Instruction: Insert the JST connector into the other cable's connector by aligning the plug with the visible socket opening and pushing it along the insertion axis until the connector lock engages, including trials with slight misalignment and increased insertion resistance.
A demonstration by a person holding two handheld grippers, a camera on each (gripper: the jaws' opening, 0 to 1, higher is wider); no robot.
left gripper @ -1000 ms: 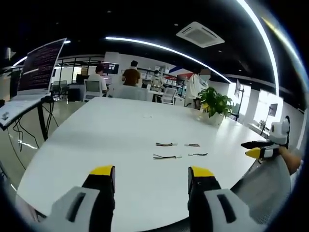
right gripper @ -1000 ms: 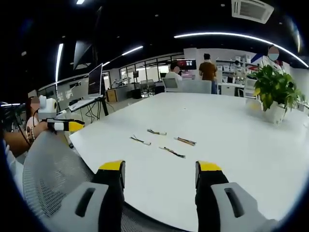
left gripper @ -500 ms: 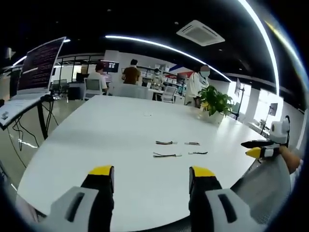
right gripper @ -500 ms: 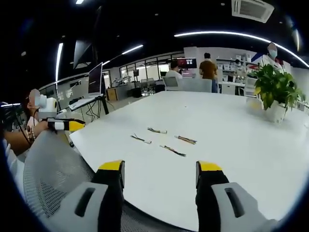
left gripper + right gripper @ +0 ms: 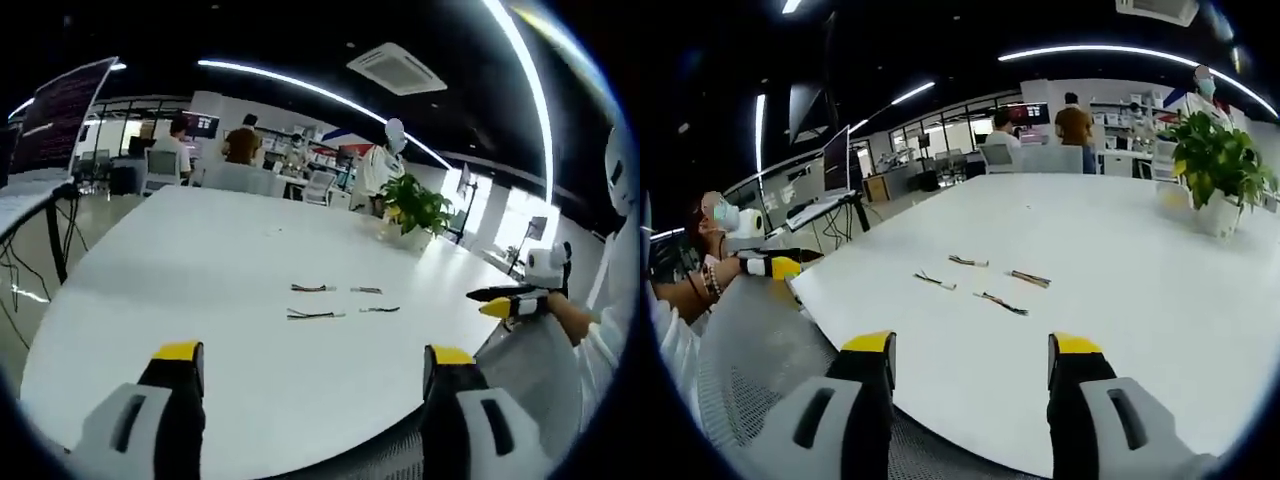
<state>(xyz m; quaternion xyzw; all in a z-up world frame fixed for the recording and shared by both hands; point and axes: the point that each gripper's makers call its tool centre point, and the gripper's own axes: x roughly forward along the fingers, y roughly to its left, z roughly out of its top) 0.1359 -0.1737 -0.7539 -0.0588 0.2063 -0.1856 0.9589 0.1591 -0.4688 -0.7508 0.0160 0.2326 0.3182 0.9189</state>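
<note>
While I hold both grippers above the near edge, a wide white desk (image 5: 200, 270) spreads through the middle of each view, in an open office with strip lights overhead and people at the far end. Four short cables (image 5: 314, 314) lie loose near the centre of the desk, well apart from my jaws. A potted plant (image 5: 1217, 172) stands at upper right. My left gripper (image 5: 312, 372) and right gripper (image 5: 970, 360) both have jaws spread, holding nothing.
</note>
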